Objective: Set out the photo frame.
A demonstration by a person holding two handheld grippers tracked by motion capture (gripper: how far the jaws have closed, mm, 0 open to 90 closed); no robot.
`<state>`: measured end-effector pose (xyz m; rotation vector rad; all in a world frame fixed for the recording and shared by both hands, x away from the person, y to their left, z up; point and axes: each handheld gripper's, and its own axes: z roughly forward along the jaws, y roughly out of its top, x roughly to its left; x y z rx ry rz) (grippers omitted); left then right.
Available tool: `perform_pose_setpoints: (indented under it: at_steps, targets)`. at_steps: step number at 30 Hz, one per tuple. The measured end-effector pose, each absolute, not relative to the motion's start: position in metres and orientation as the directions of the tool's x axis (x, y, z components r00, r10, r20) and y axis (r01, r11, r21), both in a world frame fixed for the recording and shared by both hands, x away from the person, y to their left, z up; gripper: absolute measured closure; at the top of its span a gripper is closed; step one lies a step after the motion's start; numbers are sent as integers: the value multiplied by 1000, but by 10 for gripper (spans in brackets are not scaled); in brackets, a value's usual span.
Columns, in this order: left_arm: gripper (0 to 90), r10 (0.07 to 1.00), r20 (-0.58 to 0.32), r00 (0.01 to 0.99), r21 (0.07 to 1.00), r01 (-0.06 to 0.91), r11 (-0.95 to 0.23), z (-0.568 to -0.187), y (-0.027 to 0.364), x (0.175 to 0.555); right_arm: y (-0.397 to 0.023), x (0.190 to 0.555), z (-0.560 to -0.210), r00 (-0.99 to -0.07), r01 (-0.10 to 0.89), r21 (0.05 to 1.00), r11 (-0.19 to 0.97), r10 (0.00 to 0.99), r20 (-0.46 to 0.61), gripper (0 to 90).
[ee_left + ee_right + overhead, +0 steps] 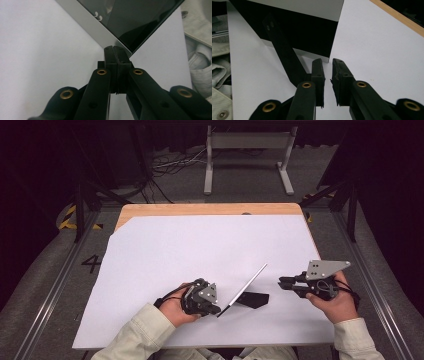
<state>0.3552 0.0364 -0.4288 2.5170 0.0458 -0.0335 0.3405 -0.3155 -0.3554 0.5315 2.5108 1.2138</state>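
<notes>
Left tool (216,309) is clamped tight on the lower corner of the thin flat panel with a silver frame and dark glossy face (246,287), jaws pressed together on its edge in the left gripper view (115,53). The panel stands tilted up off the white sheet (200,250) covering the wooden table (210,209), leaning back on its black strip-shaped rear stand (254,299). From the right gripper view the stand (284,52) runs down the panel's dark back (312,32). Right tool (281,282) hovers just beside the panel, jaws a narrow gap apart with nothing between them (328,75), pointing at its back.
</notes>
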Motion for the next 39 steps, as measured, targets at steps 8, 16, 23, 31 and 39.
perform_pose_setpoints:
  at_steps: [8, 16, 23, 31, 39]
  targets:
    - [900, -18, -46, 999, 582, 13, -813, -429, 26, 345, -315, 339, -354, -889, 209, 797, 567, 449, -86, 779]
    - [900, -54, -53, 997, 581, -13, -814, -430, 16, 338, -314, 338, -353, -892, 219, 796, 565, 447, -72, 762]
    - [900, -72, -60, 996, 574, -25, -818, -433, 7, 334, -315, 337, -350, -890, 219, 797, 563, 450, -74, 755]
    - [900, -98, -70, 993, 587, -38, -809, -435, -5, 329, -315, 336, -348, -891, 215, 796, 566, 448, -77, 755]
    - [900, -106, -73, 992, 597, -41, -801, -436, -16, 327, -316, 333, -346, -889, 216, 797, 564, 450, -78, 756]
